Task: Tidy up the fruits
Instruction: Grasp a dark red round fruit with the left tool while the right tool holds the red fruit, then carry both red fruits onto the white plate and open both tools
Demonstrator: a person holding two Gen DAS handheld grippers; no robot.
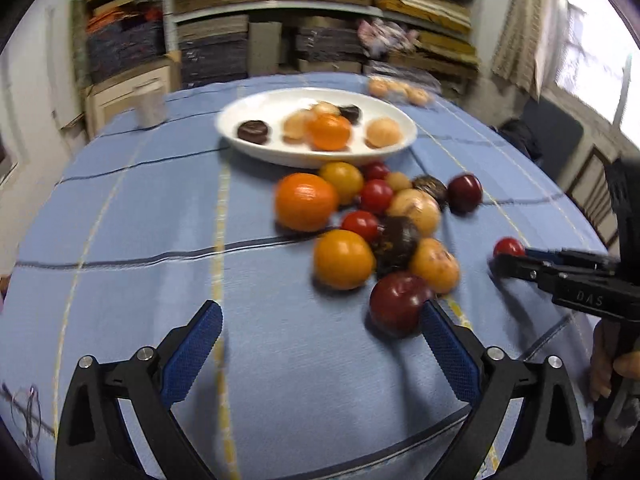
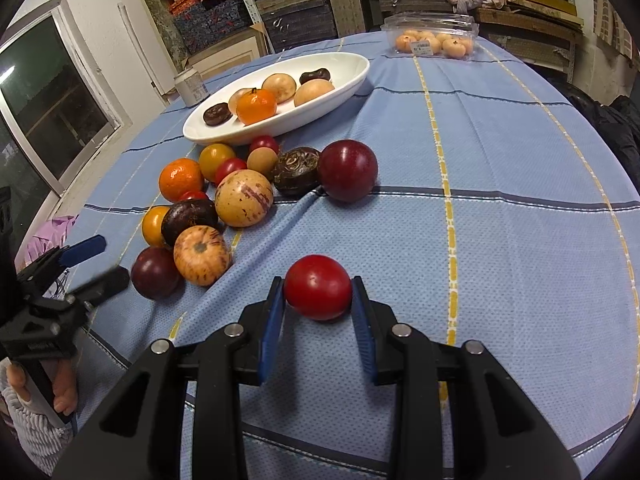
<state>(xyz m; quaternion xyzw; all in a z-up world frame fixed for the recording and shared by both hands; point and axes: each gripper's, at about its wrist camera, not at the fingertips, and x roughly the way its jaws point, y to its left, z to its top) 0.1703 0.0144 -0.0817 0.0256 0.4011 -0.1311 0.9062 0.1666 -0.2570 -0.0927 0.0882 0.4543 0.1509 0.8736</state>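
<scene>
The right hand-held gripper [image 2: 318, 294] pinches a red tomato [image 2: 317, 287] on the surface [image 2: 520, 240]; the left hand-held gripper [image 1: 322, 322] is spread, seemingly touching a dark plum [image 1: 398, 304].

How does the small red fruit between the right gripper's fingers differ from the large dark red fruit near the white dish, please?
The small red fruit is bright red; the large dark red fruit is maroon and looks bigger. The small one sits alone, clamped by the right gripper; the large one lies free, touching a dark brown fruit at the pile's edge. Both are round, glossy and rest on the blue tablecloth.
</scene>
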